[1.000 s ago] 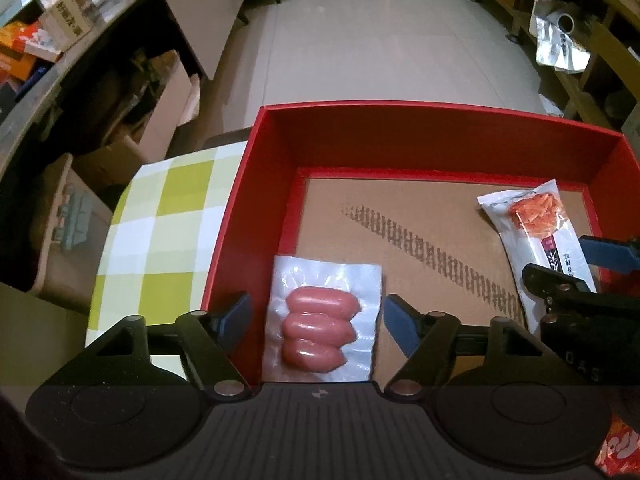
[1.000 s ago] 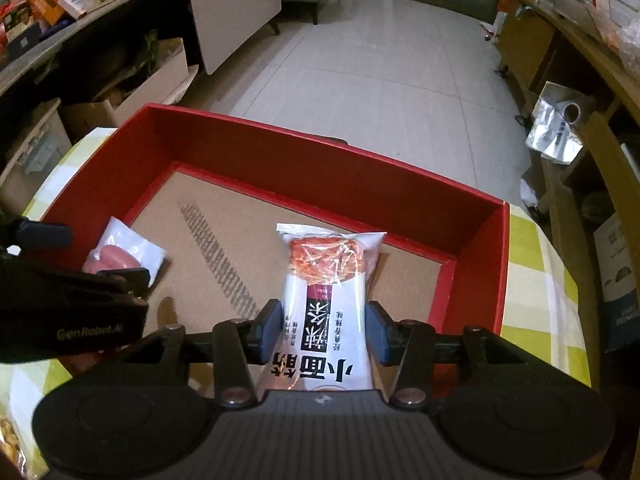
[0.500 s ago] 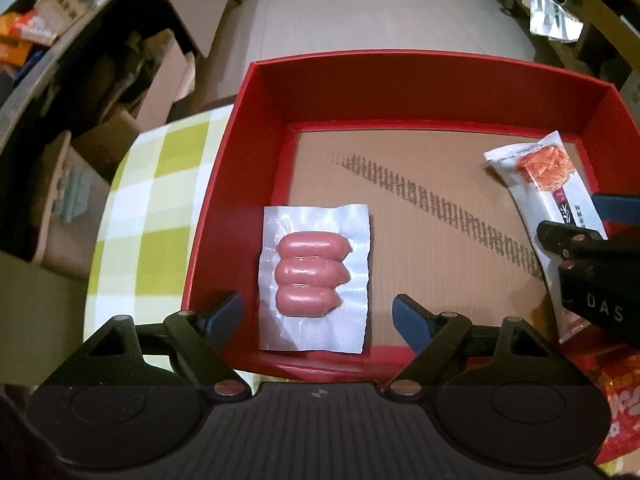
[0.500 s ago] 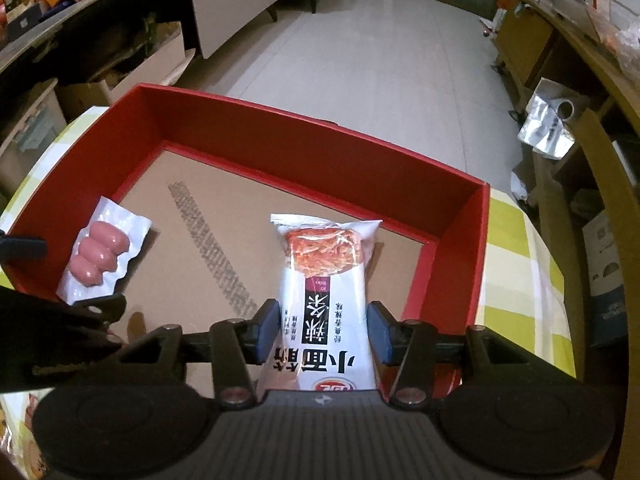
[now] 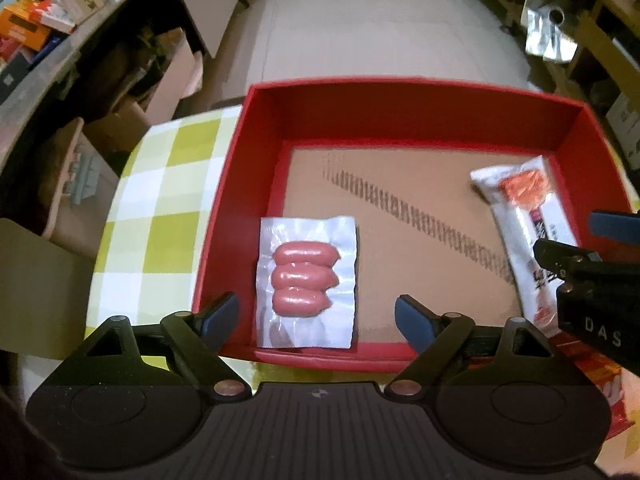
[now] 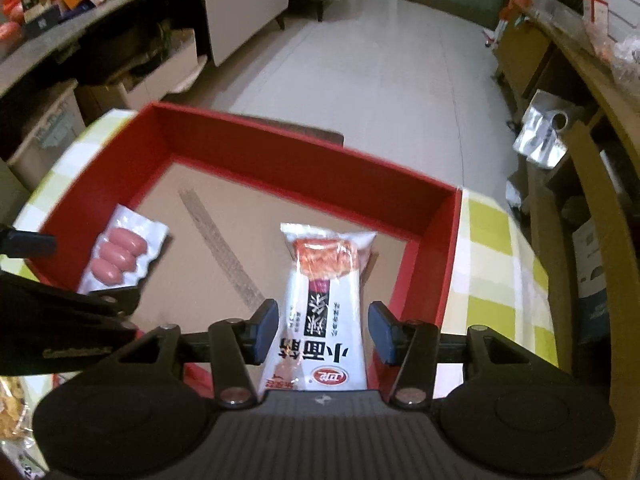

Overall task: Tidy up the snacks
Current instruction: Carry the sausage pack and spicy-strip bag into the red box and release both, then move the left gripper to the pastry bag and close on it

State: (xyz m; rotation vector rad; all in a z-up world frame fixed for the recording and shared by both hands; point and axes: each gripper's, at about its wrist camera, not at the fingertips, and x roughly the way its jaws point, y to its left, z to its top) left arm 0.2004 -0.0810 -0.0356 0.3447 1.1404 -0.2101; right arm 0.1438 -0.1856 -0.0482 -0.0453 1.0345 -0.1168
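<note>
Now the left claw [image 5: 316, 316] stands wide, its jaws having just been opening, with the sausage pack [image 5: 306, 280] lying loose between and just ahead of the fingertips, untouched. That pack rests on the cardboard floor of the red box [image 5: 400, 108], against the box's left wall by its near left corner; its three sausages lie crosswise, stacked toward the far wall. The right claw [image 6: 324, 330] stands narrow but open, its jaws having just been easing apart, pads just clear of the white noodle-snack packet [image 6: 326, 304] between them. The packet's long axis runs from the near wall toward the far one, near the right wall. The box sits on a yellow-checked bench [image 5: 160, 208].
</note>
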